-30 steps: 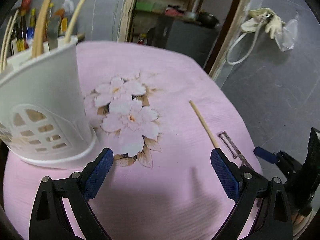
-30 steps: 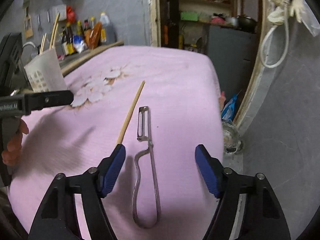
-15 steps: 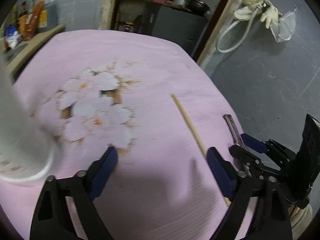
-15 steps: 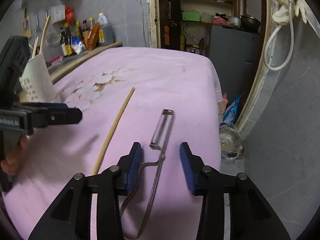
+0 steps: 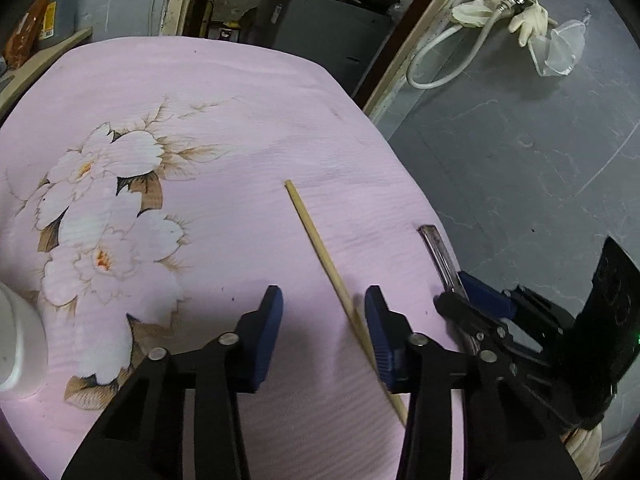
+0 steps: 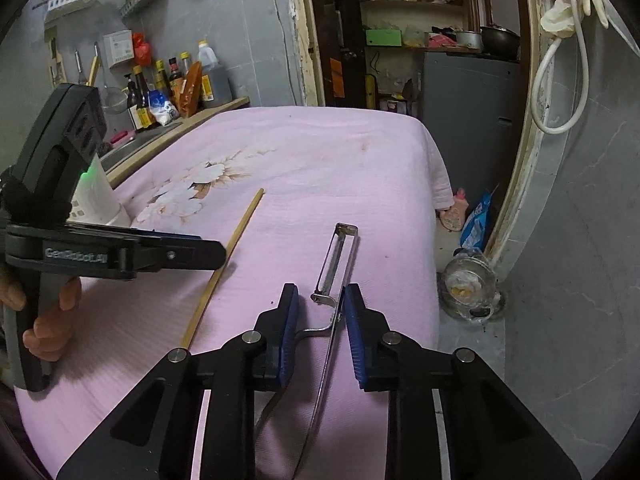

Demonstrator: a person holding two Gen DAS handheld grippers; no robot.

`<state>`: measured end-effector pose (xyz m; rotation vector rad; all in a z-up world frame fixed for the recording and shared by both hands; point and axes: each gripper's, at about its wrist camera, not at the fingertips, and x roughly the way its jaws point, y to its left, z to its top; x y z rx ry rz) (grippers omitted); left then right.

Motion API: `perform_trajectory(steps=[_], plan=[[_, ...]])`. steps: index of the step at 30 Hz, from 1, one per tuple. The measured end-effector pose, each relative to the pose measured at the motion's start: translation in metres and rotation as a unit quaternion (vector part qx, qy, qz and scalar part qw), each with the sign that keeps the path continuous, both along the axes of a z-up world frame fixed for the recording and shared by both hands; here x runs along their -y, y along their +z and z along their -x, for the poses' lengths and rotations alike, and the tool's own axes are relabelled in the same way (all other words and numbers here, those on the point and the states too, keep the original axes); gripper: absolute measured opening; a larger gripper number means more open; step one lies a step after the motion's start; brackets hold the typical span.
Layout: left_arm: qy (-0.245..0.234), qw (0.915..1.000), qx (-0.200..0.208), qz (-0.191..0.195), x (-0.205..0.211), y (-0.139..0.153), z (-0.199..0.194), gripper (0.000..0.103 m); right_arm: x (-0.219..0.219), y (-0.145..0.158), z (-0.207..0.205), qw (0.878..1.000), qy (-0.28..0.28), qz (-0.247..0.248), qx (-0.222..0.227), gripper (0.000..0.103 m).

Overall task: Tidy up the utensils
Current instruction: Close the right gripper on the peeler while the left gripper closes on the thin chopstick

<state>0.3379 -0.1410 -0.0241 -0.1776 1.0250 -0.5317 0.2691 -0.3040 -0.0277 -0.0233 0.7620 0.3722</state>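
A wooden chopstick [image 5: 320, 248] lies on the pink flowered cloth [image 5: 224, 128]. My left gripper [image 5: 324, 316] is low over it, half closed, with the stick running between its blue pads close to the right one. A metal peeler [image 6: 334, 264] lies to the right. My right gripper [image 6: 322, 312] has closed in on the peeler's wire handle, its pads close on either side with a small gap showing. The white utensil holder [image 6: 98, 196] stands at the left, partly hidden by the left gripper's body [image 6: 60, 184]; its edge shows in the left wrist view [image 5: 16, 344].
The table's right edge [image 6: 434, 216] drops to a grey floor with a glass jar [image 6: 470, 284] and packets. Sauce bottles [image 6: 160, 88] stand on a counter behind the table. A doorway with shelves [image 6: 420, 40] lies beyond the far edge.
The left gripper swung right from the white holder to the chopstick and narrowed. The right gripper closed from wide open onto the peeler's handle.
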Motion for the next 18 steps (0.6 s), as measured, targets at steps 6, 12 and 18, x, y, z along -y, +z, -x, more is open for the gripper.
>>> perform_trajectory(steps=[6, 12, 18], plan=[[0.001, 0.9998, -0.015, -0.011, 0.013, 0.001, -0.013, 0.015, -0.003, 0.001, -0.004, 1.000, -0.005, 0.007, -0.012, 0.021], [0.006, 0.9993, -0.035, -0.009, 0.015, 0.002, -0.022, 0.008, -0.007, 0.002, -0.018, 0.999, -0.013, 0.023, -0.046, 0.022], [0.006, 0.9994, -0.035, -0.005, 0.010, 0.002, -0.018, 0.005, -0.009, 0.001, -0.028, 0.997, -0.024, 0.039, -0.067, 0.019]])
